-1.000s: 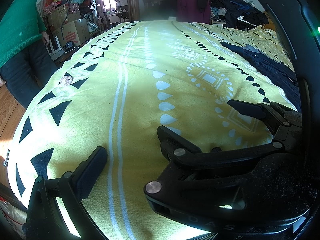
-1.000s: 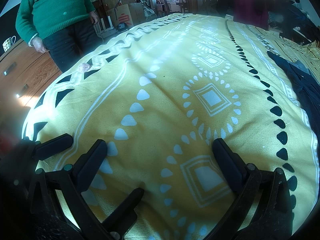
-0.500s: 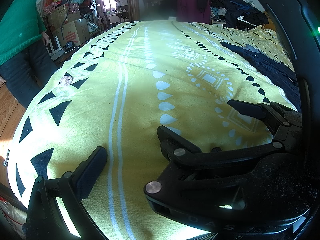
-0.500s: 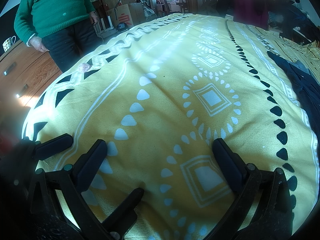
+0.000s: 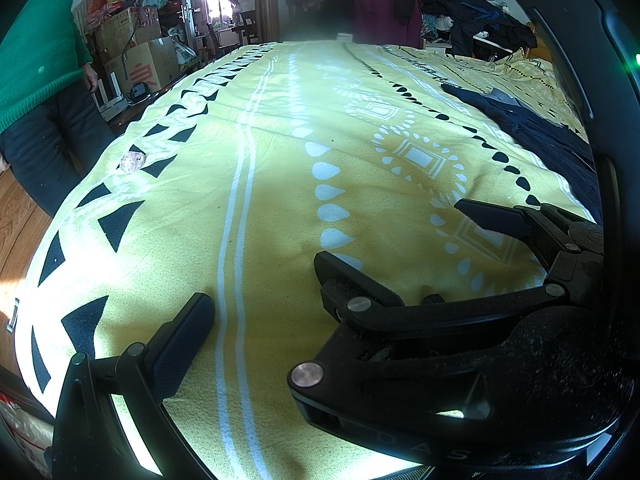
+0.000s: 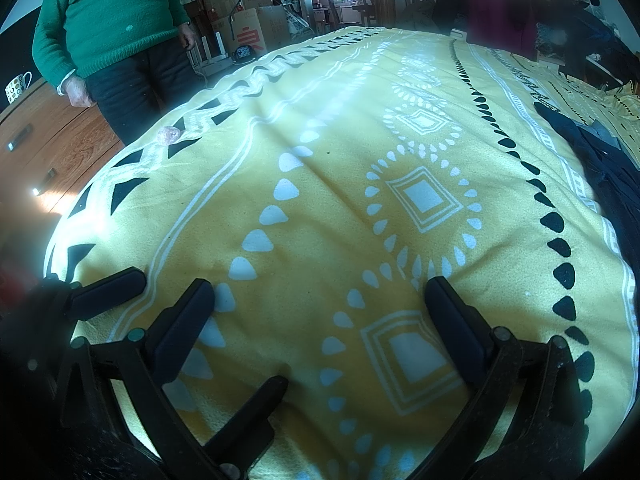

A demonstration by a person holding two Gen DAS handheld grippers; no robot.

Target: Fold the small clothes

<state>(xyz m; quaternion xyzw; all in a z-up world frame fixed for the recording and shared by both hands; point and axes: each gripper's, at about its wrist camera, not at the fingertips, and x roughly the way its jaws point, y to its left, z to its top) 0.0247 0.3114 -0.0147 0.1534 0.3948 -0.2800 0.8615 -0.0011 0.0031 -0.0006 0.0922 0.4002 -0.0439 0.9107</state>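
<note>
A dark navy garment [image 5: 532, 128] lies spread along the right side of the bed, on top of the yellow blanket [image 5: 280, 184], with a small grey patch showing near its far end. From the right wrist view the same garment [image 6: 608, 168] runs along the right edge, well apart from both claws.

The right gripper [image 6: 320, 304] sits low over the near end of the blanket, its two fingers spread wide with bare patterned cloth between them. It holds nothing. The left gripper [image 6: 108, 288] is just beside it on the left. In the left wrist view only one left finger [image 5: 182, 336] shows clearly, the right gripper [image 5: 400, 256] crossing in front on the other side, so I cannot tell how wide the left claw stands.

A small pinkish crumpled thing [image 5: 132, 161] rests on the blanket's left border. Past that edge stands a person in a green sweater [image 6: 108, 12] and dark trousers, beside a wooden cabinet [image 6: 44, 140] with a spotted mug [image 6: 17, 85] on it. Cardboard boxes [image 6: 248, 28] are stacked behind.
</note>
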